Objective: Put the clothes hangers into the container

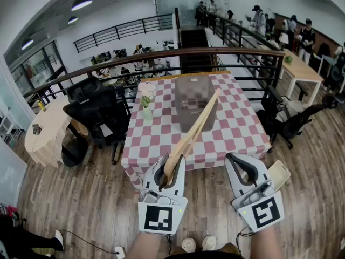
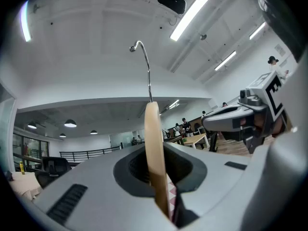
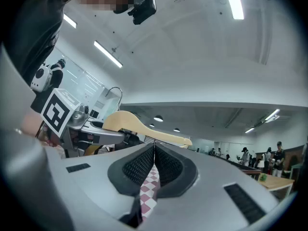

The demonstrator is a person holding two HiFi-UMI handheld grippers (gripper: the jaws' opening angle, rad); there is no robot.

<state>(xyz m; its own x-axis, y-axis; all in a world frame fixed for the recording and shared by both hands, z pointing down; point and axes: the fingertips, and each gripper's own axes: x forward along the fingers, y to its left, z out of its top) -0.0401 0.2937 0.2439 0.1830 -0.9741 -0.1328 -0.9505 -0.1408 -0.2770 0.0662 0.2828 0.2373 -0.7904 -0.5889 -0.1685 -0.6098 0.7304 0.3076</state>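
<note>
Floor (image 1: 81,198): wood planks underfoot, with the toes of the person's shoes (image 1: 188,245) at the bottom edge of the head view.
Left gripper (image 1: 170,163): held low in front of the person, short of the worktop; its jaws stand a narrow way apart, closed onto the flat wood of the clothes hanger.
Right gripper (image 1: 241,163): beside the left one and apart from it; its jaws are pressed together with nothing between them, only checked cloth showing past them.
Clothes hanger (image 1: 194,131): pale wood, clamped at its near end in the left jaws and seen edge-on there, its metal hook (image 2: 144,66) curving up above them. From the head view it slants away and to the right, and its far end crosses the container in the picture; whether it touches it cannot be told. It is not inside.
Worktop (image 1: 237,128): a table under a red-and-white checked cloth, straight ahead.
Container (image 1: 183,90): a clear box standing on the far middle of the cloth.
Vase (image 1: 147,112): small, with white flowers, on the cloth left of the container.
Chairs (image 1: 99,115): black office chairs left of the worktop, near a round pale table (image 1: 48,131).
Railing (image 1: 161,55): a curved dark rail behind the worktop.
People (image 1: 259,18): several standing far back at the upper right.
</note>
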